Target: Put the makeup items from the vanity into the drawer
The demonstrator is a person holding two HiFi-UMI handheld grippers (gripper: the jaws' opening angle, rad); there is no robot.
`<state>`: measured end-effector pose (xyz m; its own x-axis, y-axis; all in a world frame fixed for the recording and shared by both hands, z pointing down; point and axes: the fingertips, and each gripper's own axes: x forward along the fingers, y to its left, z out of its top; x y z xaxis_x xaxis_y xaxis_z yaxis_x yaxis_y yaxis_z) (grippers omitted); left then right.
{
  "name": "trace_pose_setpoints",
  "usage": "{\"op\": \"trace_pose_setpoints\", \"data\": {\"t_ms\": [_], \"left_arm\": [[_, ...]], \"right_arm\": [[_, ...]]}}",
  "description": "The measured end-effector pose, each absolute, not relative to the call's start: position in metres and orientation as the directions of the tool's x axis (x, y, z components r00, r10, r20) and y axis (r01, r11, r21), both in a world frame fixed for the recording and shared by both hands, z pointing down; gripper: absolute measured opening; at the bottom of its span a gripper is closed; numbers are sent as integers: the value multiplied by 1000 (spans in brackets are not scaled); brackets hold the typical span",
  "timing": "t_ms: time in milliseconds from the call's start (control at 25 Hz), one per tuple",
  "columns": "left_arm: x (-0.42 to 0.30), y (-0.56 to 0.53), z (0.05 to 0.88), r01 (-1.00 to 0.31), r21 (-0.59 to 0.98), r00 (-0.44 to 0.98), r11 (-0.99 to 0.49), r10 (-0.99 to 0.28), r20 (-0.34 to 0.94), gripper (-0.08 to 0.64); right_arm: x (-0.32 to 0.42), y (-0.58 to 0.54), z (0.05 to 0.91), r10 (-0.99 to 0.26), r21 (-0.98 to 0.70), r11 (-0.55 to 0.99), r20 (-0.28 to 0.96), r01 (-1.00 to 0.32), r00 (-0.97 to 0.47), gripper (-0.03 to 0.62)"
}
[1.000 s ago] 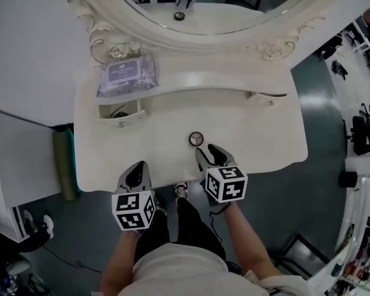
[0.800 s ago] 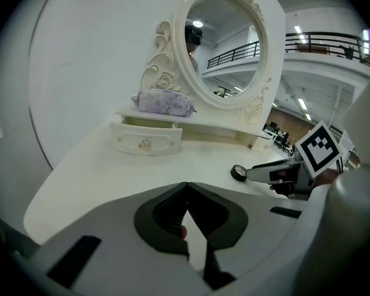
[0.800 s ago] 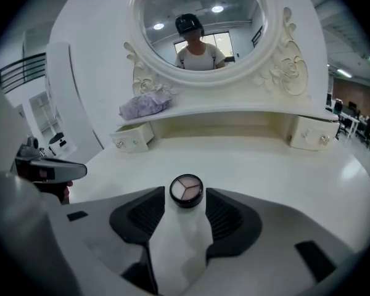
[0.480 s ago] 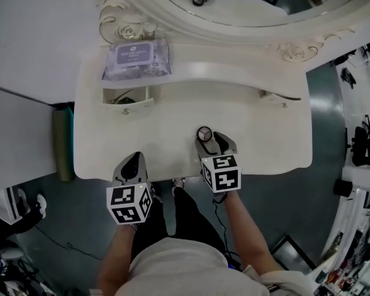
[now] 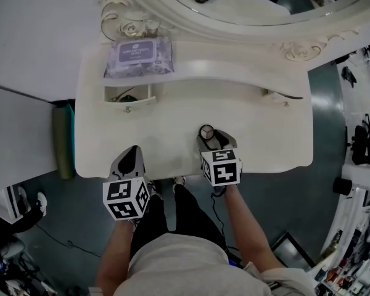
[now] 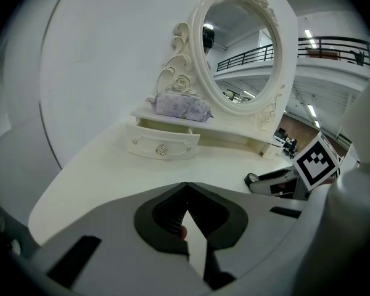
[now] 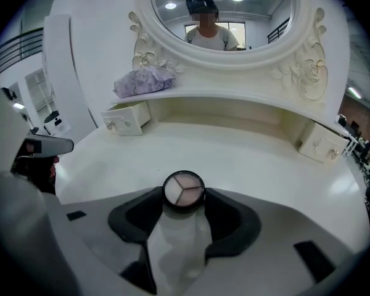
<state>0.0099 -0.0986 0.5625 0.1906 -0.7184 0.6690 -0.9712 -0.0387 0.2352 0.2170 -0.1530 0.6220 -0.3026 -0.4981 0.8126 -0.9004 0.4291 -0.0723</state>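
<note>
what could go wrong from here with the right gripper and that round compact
1. The right gripper's jaws have just been opening, and the compact sits between them only at their very tips. Closing there could squirt the round case forward across the vanity top instead of gripping it.
2. The drawer is pulled out only a little, so the compact may catch on its front edge when dropped in.

A round compact (image 7: 183,189) with a black rim lies flat on the vanity top (image 5: 166,128), near the front edge. Its face is up and shows three pale wedge-shaped shades. The small left drawer (image 6: 172,142) under the shelf is pulled partly out. It is cream-fronted with a little knob and well apart from the compact.
</note>
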Motion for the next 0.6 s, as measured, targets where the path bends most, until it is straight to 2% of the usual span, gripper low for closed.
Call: {"op": "trace_pose_setpoints", "data": {"t_ms": [600], "left_arm": [[-11, -96, 550, -966, 246, 223, -79, -733, 643, 5]], "right_arm": [[197, -146, 588, -564, -91, 391, 762, -916, -317, 224]]}}
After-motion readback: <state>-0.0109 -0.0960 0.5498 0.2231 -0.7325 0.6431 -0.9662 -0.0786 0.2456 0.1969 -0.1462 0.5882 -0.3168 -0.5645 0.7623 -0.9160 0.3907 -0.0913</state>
